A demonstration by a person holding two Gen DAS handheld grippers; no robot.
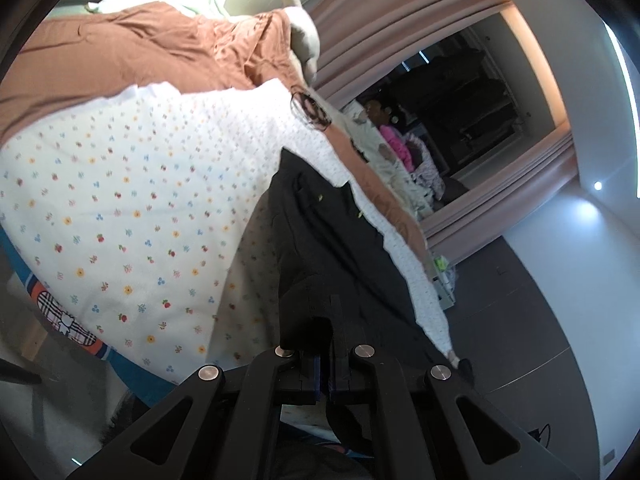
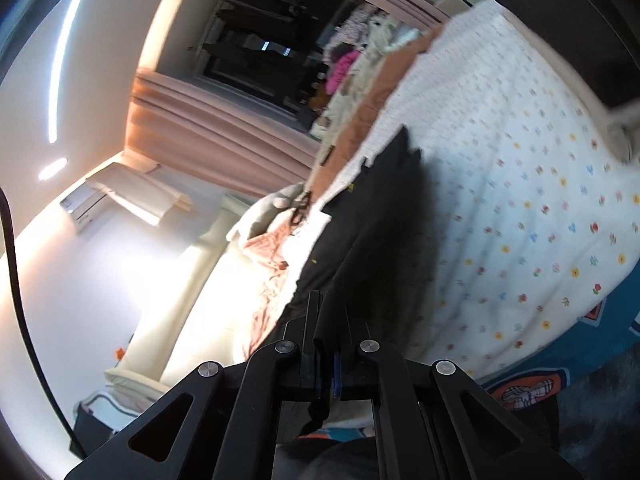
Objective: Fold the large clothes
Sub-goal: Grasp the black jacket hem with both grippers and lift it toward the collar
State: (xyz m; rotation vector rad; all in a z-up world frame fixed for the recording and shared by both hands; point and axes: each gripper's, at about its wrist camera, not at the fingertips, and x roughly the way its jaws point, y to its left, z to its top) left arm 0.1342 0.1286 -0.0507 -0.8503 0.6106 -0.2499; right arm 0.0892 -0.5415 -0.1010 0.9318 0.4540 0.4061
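Observation:
A large black garment [image 1: 320,224] lies stretched over the flower-print sheet [image 1: 132,200] of a bed. My left gripper [image 1: 324,332] is shut on one edge of it, the dark cloth bunched over its fingertips. In the right wrist view the same black garment [image 2: 372,216] runs away from the camera across the flower-print sheet [image 2: 520,184]. My right gripper [image 2: 328,316] is shut on another edge of it, with cloth pinched between the pads. Both held edges hang above the bed.
An orange-brown blanket [image 1: 132,52] and a pale stuffed toy [image 1: 304,36] lie at the bed's far end. Pink curtains [image 1: 400,12] frame a dark window. A pile of clothes [image 1: 400,152] sits beside the bed. A blue patterned cover [image 2: 568,360] edges the mattress. A black cable [image 2: 16,280] hangs at left.

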